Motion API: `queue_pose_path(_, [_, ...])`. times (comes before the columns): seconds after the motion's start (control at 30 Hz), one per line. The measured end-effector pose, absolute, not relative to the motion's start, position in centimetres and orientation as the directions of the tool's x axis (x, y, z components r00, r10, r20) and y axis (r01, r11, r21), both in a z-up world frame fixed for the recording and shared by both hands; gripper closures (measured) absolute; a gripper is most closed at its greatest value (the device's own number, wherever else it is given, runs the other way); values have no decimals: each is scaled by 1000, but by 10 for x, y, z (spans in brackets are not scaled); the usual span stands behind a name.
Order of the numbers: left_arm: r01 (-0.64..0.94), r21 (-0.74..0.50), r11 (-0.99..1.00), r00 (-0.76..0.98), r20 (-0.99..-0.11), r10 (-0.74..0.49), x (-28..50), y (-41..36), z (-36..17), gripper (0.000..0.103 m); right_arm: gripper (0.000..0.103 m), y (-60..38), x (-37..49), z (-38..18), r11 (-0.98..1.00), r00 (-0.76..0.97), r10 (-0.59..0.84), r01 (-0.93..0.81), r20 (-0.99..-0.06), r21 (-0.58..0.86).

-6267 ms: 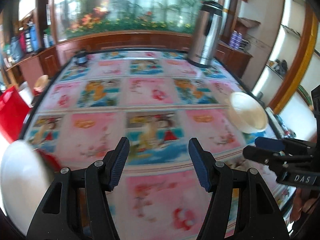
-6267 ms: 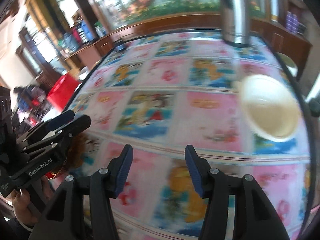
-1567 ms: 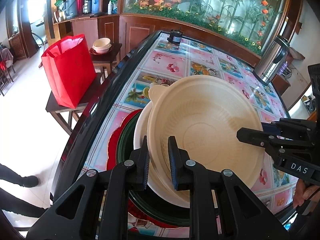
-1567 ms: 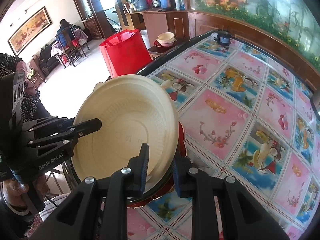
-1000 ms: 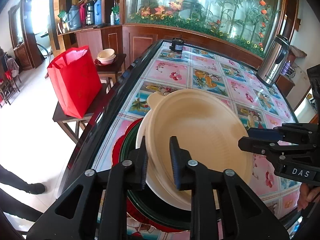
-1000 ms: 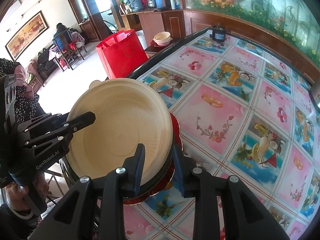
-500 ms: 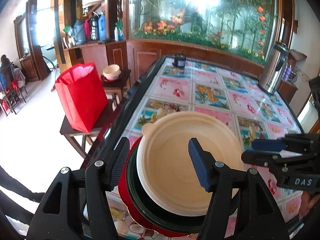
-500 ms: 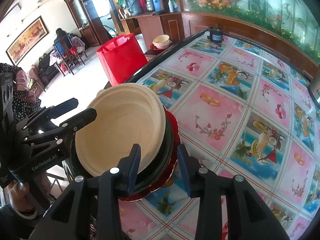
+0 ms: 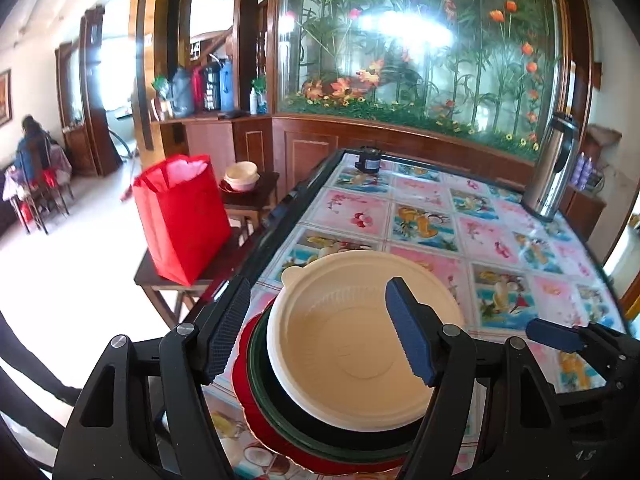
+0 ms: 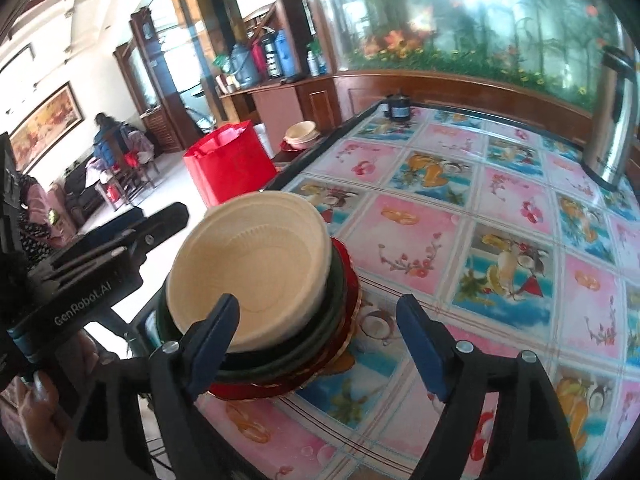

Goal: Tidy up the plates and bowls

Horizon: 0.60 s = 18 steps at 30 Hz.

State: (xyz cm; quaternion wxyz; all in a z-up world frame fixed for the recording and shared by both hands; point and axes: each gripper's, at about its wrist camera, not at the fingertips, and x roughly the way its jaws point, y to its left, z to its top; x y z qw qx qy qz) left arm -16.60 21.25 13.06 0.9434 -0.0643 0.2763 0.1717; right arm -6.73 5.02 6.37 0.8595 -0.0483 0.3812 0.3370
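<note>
While both pairs of fingers spread wider with nothing pinched between them, the cream bowl point(image 9: 352, 344) sits free on top of a stack: a dark green plate point(image 9: 280, 412) under it and a red plate point(image 9: 256, 420) at the bottom, near the tabletop's point(image 9: 424, 216) corner edge. The left gripper point(image 9: 320, 332) hovers over the bowl's near rim; the right gripper point(image 10: 320, 332) hangs just beside the stack. A red bag point(image 9: 180, 216) stands on a side table beyond.
</note>
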Motion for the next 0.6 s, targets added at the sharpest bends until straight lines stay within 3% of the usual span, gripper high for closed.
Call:
queue_pose_path(0.17, [-345,-87,935,810,-530,250,-172,212,131,32,22,41,-73,64,795,530,514,-589,-675,143])
queue_pose_path(0.4, [-373,0,928,804,-499,323,-177,202,134,31,22,35,-73,63,796,532,523,-584,-666,159])
queue_pose_path(0.5, [-371,22,928,804,-493,333,-177,199,135,17,22,34,-73,62,795,526,522,-584,-671,161])
queue_pose_path(0.6, [-362,28,932,812,-482,330,-178,197,135,17,22,34,-74,60,792,520,526,-587,-673,166])
